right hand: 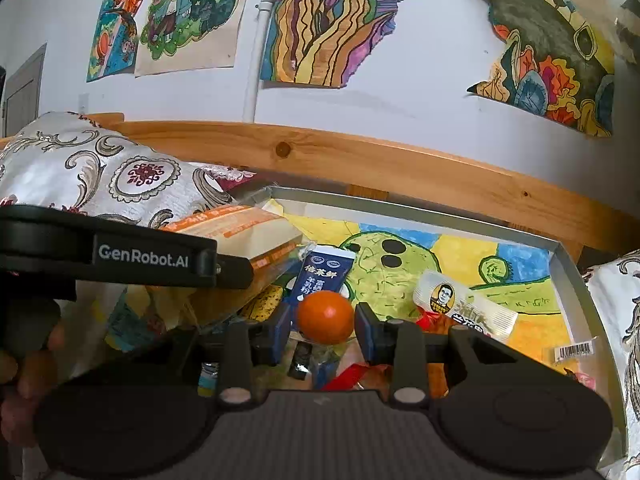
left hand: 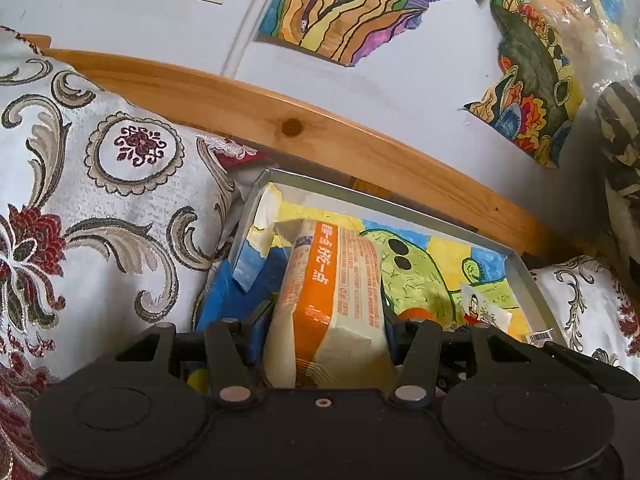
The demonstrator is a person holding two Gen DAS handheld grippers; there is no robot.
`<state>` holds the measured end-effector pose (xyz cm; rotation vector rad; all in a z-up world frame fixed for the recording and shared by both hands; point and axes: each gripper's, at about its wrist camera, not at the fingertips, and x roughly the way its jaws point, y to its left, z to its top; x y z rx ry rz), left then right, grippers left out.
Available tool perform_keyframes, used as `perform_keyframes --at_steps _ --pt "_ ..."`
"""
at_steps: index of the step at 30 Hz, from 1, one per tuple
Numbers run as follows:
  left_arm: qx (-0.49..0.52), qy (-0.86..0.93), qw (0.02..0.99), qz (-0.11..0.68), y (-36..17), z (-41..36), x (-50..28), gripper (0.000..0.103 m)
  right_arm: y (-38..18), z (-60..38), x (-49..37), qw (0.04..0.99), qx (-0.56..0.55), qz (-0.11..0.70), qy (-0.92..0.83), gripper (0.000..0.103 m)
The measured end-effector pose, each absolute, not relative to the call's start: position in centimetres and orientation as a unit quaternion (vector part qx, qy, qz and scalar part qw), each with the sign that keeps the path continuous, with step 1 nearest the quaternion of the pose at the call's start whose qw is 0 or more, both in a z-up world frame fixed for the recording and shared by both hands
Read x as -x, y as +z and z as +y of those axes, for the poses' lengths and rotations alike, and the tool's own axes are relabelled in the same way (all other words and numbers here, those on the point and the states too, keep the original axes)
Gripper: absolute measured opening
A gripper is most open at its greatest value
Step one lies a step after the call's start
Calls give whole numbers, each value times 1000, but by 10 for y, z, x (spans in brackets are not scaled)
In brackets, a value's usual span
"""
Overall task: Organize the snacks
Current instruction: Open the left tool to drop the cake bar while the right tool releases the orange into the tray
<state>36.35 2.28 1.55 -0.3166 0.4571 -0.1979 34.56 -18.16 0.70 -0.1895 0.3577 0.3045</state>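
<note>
I pinch the orange-and-cream foil snack packet (left hand: 332,304) with my left gripper (left hand: 326,320) and the round orange fruit (right hand: 326,317) with my right gripper (right hand: 323,320), both over the shallow grey tray (right hand: 568,276) at 12 o'clock, and I judge the smooth fruit could roll out if those 2 pads loosen.

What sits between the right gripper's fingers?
An orange round fruit, with the right gripper fingers at its two sides. Right wrist view shows it, over the box.

Each tool is matte black plastic: two round discs at the lower corners, angled linkage arms with silver rivets, and dark blue pads (left hand: 256,332) on the fingers. The left tool (left hand: 326,334) shows a small screw at bottom centre. In the right wrist view, the right tool (right hand: 325,320) has a ribbed grey base, and a black arm at the left edge bears white "GenRobot.AI" lettering (right hand: 143,261).
</note>
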Motion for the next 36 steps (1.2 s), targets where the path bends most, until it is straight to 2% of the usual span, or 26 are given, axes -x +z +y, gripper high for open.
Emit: perform_keyframes --at_steps 2,3,5,9,13,17,21,28,36 --pt "156 -104 956 224 17 22 -363 57 7 -182 -345 969 93 175 149 42" --pt "158 -104 956 222 18 22 -362 61 7 -183 -344 969 93 174 149 43" --pt "162 -103 957 217 20 22 -359 68 8 -184 -343 970 90 172 146 54" --pt "171 -99 957 213 27 23 -354 74 12 -189 -337 971 90 168 141 62" --pt "174 -88 961 196 39 25 -340 91 21 -197 -327 974 87 159 133 79" --pt "171 -77 966 178 55 25 -327 94 37 -207 -313 980 77 143 114 101" --pt "165 -76 970 159 73 24 -311 102 54 -217 -301 986 62 129 90 103" --pt "144 -76 976 144 95 15 -277 102 85 -235 -276 991 45 108 65 103" --pt "107 -71 981 148 97 1 -233 102 103 -254 -235 994 30 89 53 103"
